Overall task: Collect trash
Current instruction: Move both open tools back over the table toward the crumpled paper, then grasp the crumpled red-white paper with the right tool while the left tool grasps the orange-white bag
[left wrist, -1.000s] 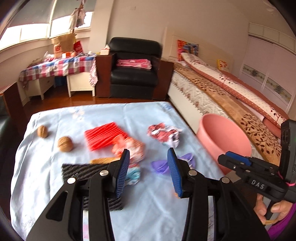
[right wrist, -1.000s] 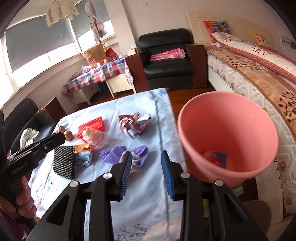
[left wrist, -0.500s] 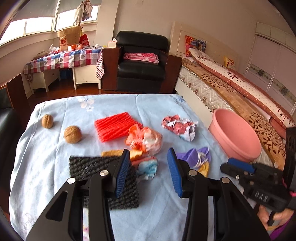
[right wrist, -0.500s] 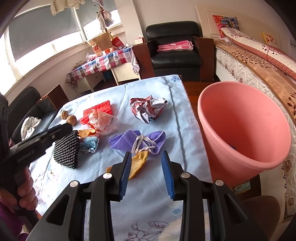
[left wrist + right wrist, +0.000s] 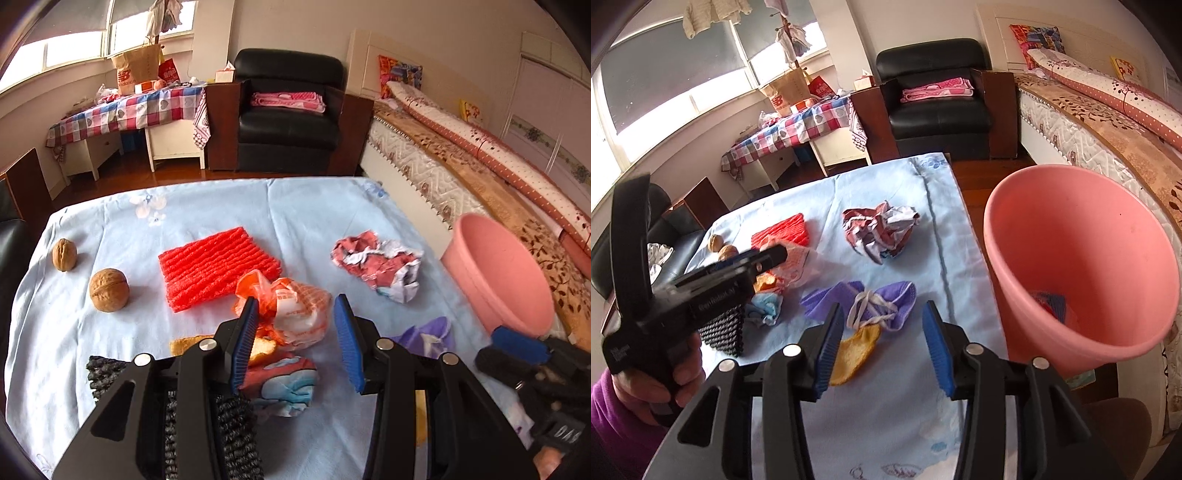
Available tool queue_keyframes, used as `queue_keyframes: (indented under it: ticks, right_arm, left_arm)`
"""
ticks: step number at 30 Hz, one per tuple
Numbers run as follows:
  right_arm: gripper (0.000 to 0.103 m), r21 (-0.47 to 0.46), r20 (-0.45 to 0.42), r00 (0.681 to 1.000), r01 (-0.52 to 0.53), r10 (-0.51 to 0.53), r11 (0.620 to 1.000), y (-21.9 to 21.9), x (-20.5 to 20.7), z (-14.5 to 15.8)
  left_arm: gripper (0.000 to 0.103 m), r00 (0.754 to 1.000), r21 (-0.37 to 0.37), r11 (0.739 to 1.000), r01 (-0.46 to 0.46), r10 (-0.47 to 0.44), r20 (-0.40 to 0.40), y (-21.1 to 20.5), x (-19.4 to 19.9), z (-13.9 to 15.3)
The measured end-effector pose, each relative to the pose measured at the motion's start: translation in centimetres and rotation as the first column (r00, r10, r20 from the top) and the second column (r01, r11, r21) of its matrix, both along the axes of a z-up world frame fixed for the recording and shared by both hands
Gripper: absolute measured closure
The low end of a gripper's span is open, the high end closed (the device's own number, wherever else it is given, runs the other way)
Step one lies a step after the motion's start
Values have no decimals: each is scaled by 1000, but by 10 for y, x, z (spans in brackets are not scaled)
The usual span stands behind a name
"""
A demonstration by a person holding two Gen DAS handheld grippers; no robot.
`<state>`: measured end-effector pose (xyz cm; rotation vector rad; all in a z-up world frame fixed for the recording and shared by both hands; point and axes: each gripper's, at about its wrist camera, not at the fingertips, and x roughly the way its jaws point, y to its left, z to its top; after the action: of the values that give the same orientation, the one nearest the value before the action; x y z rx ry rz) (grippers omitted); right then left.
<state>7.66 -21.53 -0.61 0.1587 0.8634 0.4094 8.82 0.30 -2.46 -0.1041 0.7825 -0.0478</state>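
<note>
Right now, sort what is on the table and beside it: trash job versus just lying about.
Job:
orange bag
crumpled paper
purple mask
blue wrapper
pink bin

Lying about:
walnuts
red mat
black mat

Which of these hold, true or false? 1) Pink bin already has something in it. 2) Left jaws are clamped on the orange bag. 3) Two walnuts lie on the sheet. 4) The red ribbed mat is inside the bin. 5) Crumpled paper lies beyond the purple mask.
1) True: the pink bin holds red and blue scraps at its bottom.
2) False: the left gripper stands open around the orange bag, pads apart from it.
3) True: two walnuts.
4) False: the red ribbed mat lies on the sheet.
5) True: crumpled paper, purple mask.
</note>
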Motion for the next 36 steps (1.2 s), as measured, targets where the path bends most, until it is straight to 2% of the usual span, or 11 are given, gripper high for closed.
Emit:
queue_keyframes:
  ticks: [2,8,12,17,25,26,27,32,33,36]
  right_arm:
    - [58,12,-19,1000,3,-3,1000,-1,8,-2]
    - [58,51,-60,998,-3,6,999,6,32,-6]
    - [57,66,-75,997,-12,17,998,19,51,-6]
    - [57,56,-93,996,4,2,998,34,77,-10]
    - [57,-11,-102,995,18,-19,1000,54,100,-25]
    - [60,-9,-103,995,16,-17,1000,55,101,-25]
    - [71,-7,-102,995,13,-14,1000,56,101,-26]
    - [79,-5,-91,996,-12,11,1000,58,95,-24]
    - [87,2,-92,996,-13,13,1000,57,93,-23]
    - [87,21,-85,996,-21,22,1000,53,86,-18]
  left_arm:
    - [61,1000,12,1000,-13,13,0,2,2,-3]
    - [69,1000,-21,1000,-16,16,8,12,0,-3]
    - [71,1000,-61,998,-10,11,20,19,-4,2]
    - [71,999,-113,994,4,0,35,26,-12,11]
    - [71,999,-138,990,20,-14,47,29,-20,17]
    - [71,999,-139,990,19,-13,45,29,-20,16]
    - [71,999,-142,990,17,-11,43,30,-21,16]
    - [71,999,-149,989,11,-4,44,32,-23,17]
    - [71,999,-148,989,10,-3,46,32,-24,18]
    - [71,999,-147,989,5,2,49,33,-27,19]
